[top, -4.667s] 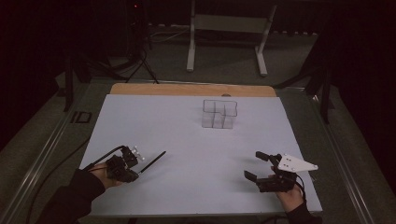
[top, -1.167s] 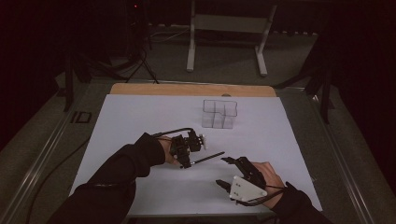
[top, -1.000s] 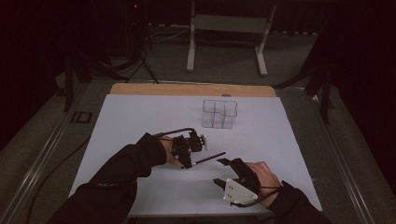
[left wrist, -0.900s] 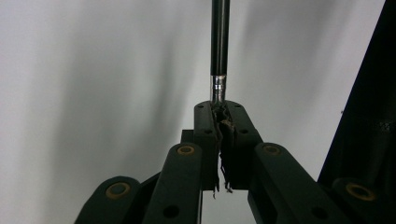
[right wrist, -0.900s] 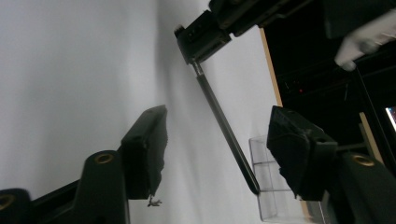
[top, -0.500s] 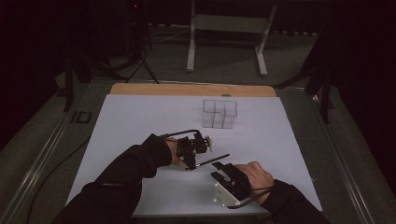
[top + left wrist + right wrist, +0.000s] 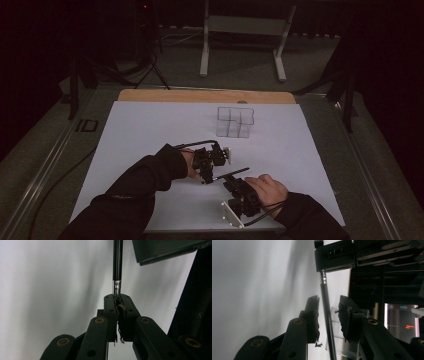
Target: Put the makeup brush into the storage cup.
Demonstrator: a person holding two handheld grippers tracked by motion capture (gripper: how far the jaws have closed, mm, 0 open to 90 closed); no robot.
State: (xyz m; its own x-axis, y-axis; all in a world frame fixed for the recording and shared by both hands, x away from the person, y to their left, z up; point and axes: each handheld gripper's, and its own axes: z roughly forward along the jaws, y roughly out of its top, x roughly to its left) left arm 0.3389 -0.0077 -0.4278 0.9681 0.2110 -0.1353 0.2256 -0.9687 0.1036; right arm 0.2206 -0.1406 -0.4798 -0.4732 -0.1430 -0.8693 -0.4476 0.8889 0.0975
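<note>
A thin black rod [image 7: 235, 173] with a silver collar [image 7: 117, 286] sticks out of my left gripper [image 7: 212, 159], whose jaws are shut on its end [image 7: 117, 298]. My right gripper [image 7: 231, 181] comes in from the lower right, with its jaws on either side of the rod [image 7: 326, 312]. They have just been closing. A gap still shows between the right pad [image 7: 343, 312] and the rod, so they stand open. The left gripper's body [image 7: 337, 255] fills the top of the right gripper view.
A clear plastic box of several compartments [image 7: 235, 121] stands farther back on the white sheet [image 7: 150, 130]. A wooden board edge [image 7: 200, 96] runs behind the sheet. A metal stand [image 7: 240, 45] is on the floor beyond the table.
The right hand has slid left and down to the rod and its jaws have narrowed around it. The left hand, at the front left several seconds ago, now holds the rod mid-table.
</note>
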